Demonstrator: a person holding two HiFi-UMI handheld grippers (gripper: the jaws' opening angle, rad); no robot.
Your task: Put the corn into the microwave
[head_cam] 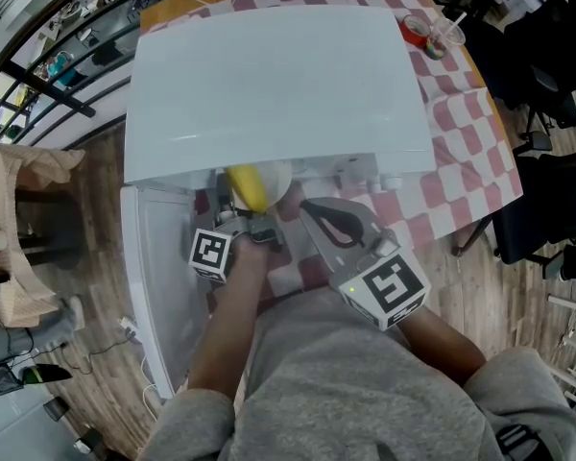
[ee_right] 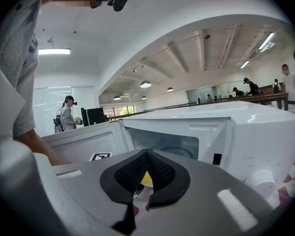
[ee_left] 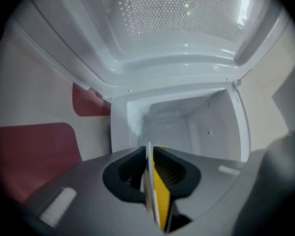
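Grey-shirted person (head_cam: pixel 346 382) stands at the counter's (head_cam: pixel 461 161) near edge, right gripper (head_cam: pixel 307 206) pinched together on nothing just outside the open microwave (head_cam: pixel 278 75). Over on the left gripper (head_cam: pixel 242 217), the jaws are clamped on the rim of a white plate (head_cam: pixel 276 179) carrying the corn (head_cam: pixel 248 188), right at the microwave's mouth.

Corn (head_cam: pixel 249 188) lies on a plate (head_cam: pixel 278 176) at the microwave's (head_cam: pixel 278 84) mouth.

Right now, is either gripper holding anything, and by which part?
The left gripper is clamped on the rim of the white plate carrying the corn. The right gripper is shut on nothing.
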